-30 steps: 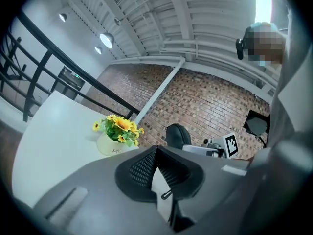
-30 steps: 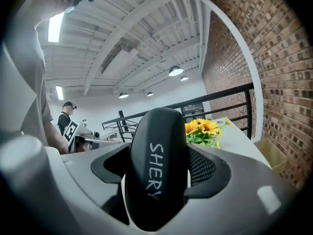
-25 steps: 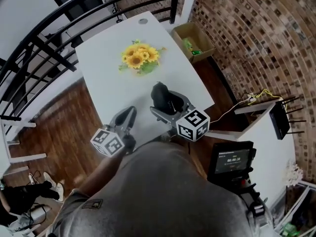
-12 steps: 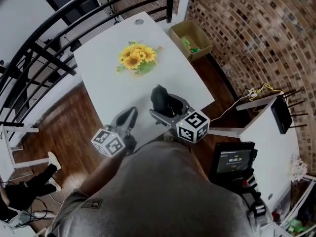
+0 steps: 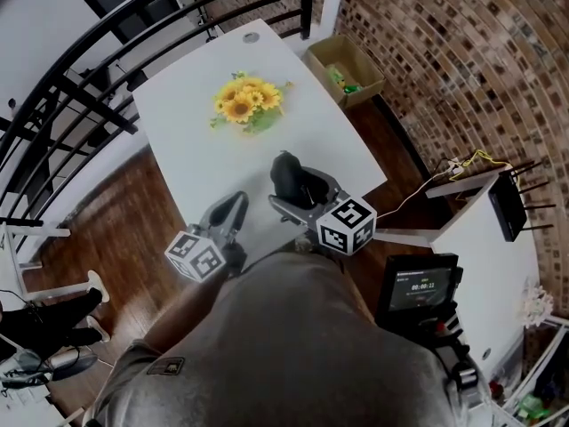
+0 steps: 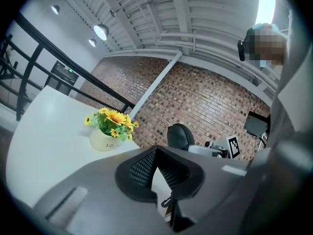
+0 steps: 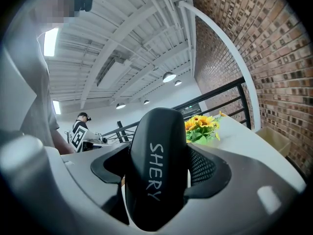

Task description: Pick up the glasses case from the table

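The black glasses case (image 5: pixel 285 174) marked "SHERY" is held off the white table (image 5: pixel 191 145), end-on between the jaws of my right gripper (image 5: pixel 300 188), which is shut on it. In the right gripper view the case (image 7: pixel 157 131) fills the space between the fingers. From the left gripper view the case (image 6: pixel 179 136) shows to the right, beyond the jaws. My left gripper (image 5: pixel 231 208) hovers at the table's near edge, left of the case, with its jaws closed to a narrow wedge on nothing (image 6: pixel 156 166).
A pot of sunflowers (image 5: pixel 246 103) stands mid-table beyond the case. A cardboard box (image 5: pixel 347 72) sits on the floor by the brick wall, and a black railing (image 5: pixel 98 56) runs along the far left. A timer screen (image 5: pixel 416 287) is at lower right.
Both grippers and the case stay where they were. The head view has shifted slightly, and a person's legs at the lower left have moved.
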Demonstrator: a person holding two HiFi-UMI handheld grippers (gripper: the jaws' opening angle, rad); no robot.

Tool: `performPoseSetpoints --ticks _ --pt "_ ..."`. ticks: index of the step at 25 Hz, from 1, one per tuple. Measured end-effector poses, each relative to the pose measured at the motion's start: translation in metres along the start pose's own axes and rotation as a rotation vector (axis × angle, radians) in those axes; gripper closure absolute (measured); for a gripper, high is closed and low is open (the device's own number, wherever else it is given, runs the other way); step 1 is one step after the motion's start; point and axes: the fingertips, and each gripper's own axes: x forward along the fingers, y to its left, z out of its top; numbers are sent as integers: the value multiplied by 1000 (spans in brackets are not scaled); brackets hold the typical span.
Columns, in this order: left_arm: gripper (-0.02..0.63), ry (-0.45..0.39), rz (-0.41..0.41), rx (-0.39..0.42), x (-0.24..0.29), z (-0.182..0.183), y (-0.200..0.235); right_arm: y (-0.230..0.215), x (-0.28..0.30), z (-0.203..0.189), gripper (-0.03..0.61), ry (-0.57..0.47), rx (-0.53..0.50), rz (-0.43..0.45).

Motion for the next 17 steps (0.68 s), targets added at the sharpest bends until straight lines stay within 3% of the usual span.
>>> performPoseSetpoints --ticks 17 --pt "612 -10 12 -8 -3 -5 0 0 3 -3 213 14 -16 9"
